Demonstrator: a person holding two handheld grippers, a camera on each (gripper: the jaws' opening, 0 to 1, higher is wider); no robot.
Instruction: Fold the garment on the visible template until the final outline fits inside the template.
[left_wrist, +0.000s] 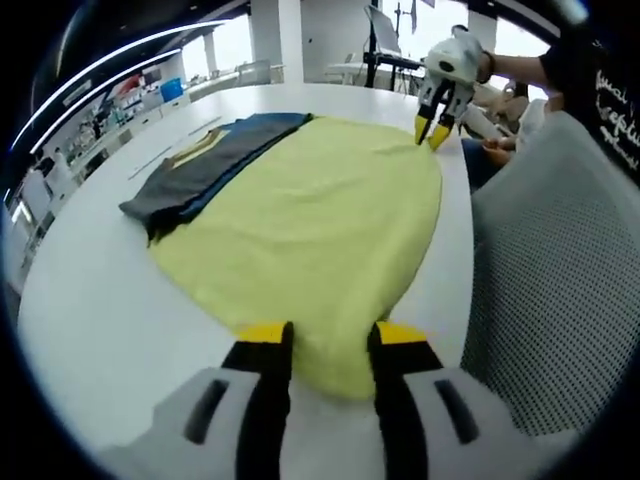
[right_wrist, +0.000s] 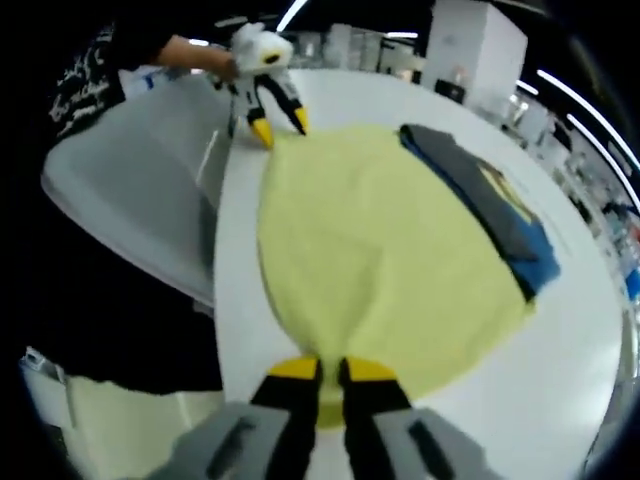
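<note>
A pale yellow garment (left_wrist: 320, 230) lies spread flat on the white table (left_wrist: 100, 310). In the left gripper view my left gripper (left_wrist: 332, 335) is open, its yellow-tipped jaws standing either side of the garment's near edge. At the far corner my right gripper (left_wrist: 431, 134) has its tips close together on the cloth. The right gripper view shows the same garment (right_wrist: 380, 260) from the other end, with my right gripper (right_wrist: 331, 369) shut on its near edge. Across it, my left gripper (right_wrist: 281, 128) stands with its jaws spread at the far edge. I cannot make out a template outline.
Dark grey and blue cloths (left_wrist: 215, 160) lie stacked against the garment's far side, also in the right gripper view (right_wrist: 490, 215). A grey mesh chair (left_wrist: 560, 280) stands tight against the table edge. A person's arm (left_wrist: 520, 65) reaches in behind the right gripper.
</note>
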